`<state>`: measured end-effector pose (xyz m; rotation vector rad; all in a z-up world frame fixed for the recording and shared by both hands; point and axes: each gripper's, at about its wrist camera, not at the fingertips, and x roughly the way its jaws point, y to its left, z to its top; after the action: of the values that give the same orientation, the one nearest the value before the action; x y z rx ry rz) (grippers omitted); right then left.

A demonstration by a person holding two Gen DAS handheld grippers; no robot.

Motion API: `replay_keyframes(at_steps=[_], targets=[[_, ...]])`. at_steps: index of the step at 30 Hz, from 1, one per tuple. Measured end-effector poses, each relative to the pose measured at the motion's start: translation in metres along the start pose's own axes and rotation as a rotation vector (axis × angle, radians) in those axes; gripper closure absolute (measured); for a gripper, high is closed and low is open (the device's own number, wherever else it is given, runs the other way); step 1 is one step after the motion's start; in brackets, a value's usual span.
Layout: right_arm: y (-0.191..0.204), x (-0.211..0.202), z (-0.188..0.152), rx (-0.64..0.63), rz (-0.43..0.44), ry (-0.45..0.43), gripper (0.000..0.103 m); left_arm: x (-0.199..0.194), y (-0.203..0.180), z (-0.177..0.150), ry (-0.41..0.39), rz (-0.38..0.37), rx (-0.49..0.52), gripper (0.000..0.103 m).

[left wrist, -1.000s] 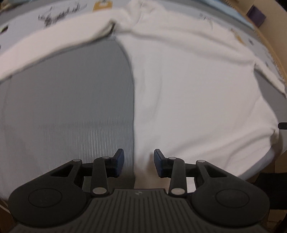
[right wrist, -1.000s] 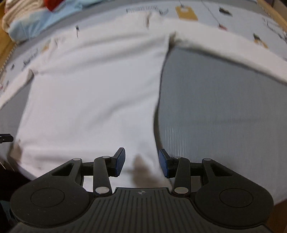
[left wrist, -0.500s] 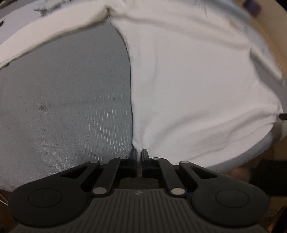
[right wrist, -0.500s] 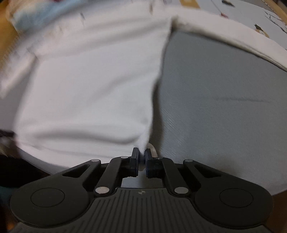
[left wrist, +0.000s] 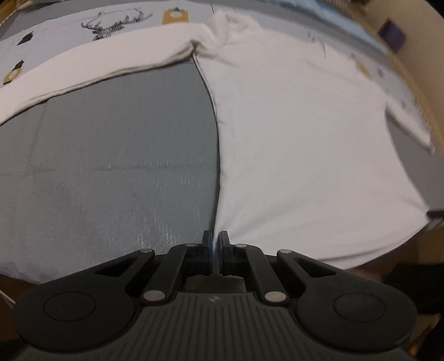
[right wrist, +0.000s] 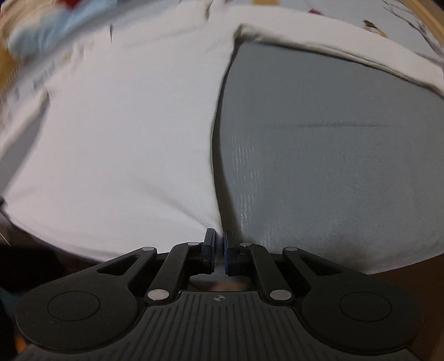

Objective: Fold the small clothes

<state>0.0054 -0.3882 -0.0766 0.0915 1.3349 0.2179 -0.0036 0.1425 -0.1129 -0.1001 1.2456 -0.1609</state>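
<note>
One white long-sleeved shirt (left wrist: 299, 133) spread flat on one grey mat (left wrist: 111, 166), one sleeve stretched across the far side; two grippers at its near hem corners; left gripper (left wrist: 215, 244) pinching the hem corner tight; right gripper (right wrist: 219, 243) likewise clamped on the opposite corner; one printed sheet (left wrist: 116, 19) beyond.

The right gripper (right wrist: 219, 244) pinches the bottom corner of a white shirt (right wrist: 125, 125), its jaws having just closed on it. The shirt lies on a grey mat (right wrist: 319, 152); its sleeve (right wrist: 333, 47) stretches right.
</note>
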Motion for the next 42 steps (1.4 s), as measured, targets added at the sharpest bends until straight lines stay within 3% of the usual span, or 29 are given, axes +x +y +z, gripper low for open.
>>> replay_keyframes(at_steps=[5, 8, 10, 11, 14, 16, 18, 20, 23, 25, 27, 29, 31, 33, 35, 37, 42], targets=[[0.002, 0.001, 0.002, -0.04, -0.037, 0.047, 0.098, 0.016, -0.011, 0.001, 0.072, 0.053, 0.096, 0.098], [0.008, 0.008, 0.003, -0.11, -0.07, 0.077, 0.096, 0.018, -0.013, 0.003, 0.061, 0.124, 0.095, 0.096], [0.008, 0.003, 0.006, -0.116, -0.128, 0.026, 0.095, 0.009, -0.012, 0.008, -0.006, 0.068, 0.074, 0.086], [0.009, -0.002, 0.01, -0.117, -0.139, -0.018, 0.089, 0.004, -0.013, 0.01, -0.041, 0.037, 0.074, 0.084], [0.011, -0.022, 0.018, -0.091, -0.053, -0.145, 0.081, 0.004, -0.027, 0.013, -0.066, -0.026, 0.115, 0.084], [0.019, -0.022, 0.021, -0.102, 0.023, -0.159, 0.076, 0.015, -0.037, 0.01, -0.026, -0.042, 0.159, 0.084], [0.033, -0.008, 0.02, -0.157, 0.053, -0.115, 0.069, 0.03, -0.042, 0.003, 0.046, 0.0, 0.205, 0.084], [0.048, 0.012, 0.016, -0.247, 0.019, -0.019, 0.061, 0.047, -0.043, -0.005, 0.136, 0.088, 0.244, 0.083], [0.059, 0.04, 0.007, -0.342, -0.108, 0.139, 0.061, 0.043, -0.048, -0.008, 0.108, 0.098, 0.283, 0.083], [0.059, 0.032, 0.013, -0.346, -0.082, 0.104, 0.061, 0.032, -0.047, -0.011, 0.068, 0.057, 0.265, 0.082], [0.056, 0.026, 0.017, -0.323, -0.068, 0.082, 0.061, 0.039, -0.041, -0.013, 0.119, 0.084, 0.245, 0.082], [0.055, 0.031, 0.016, -0.359, -0.146, 0.12, 0.061, 0.047, -0.039, -0.015, 0.146, 0.124, 0.26, 0.079], [0.056, 0.025, 0.022, -0.338, -0.135, 0.088, 0.061, 0.04, -0.041, -0.011, 0.111, 0.108, 0.267, 0.079], [0.057, 0.003, 0.032, -0.286, -0.098, -0.027, 0.061, 0.026, -0.039, -0.009, 0.041, 0.083, 0.257, 0.077], [0.059, -0.022, 0.041, -0.253, -0.064, -0.156, 0.058, 0.008, -0.041, -0.006, -0.045, 0.072, 0.233, 0.068], [0.062, -0.036, 0.048, -0.223, -0.057, -0.239, 0.056, -0.005, -0.037, 0.0, -0.129, 0.078, 0.191, 0.06], [0.064, -0.044, 0.062, -0.164, -0.069, -0.382, 0.056, -0.045, -0.03, 0.017, -0.328, 0.061, 0.063, 0.054]])
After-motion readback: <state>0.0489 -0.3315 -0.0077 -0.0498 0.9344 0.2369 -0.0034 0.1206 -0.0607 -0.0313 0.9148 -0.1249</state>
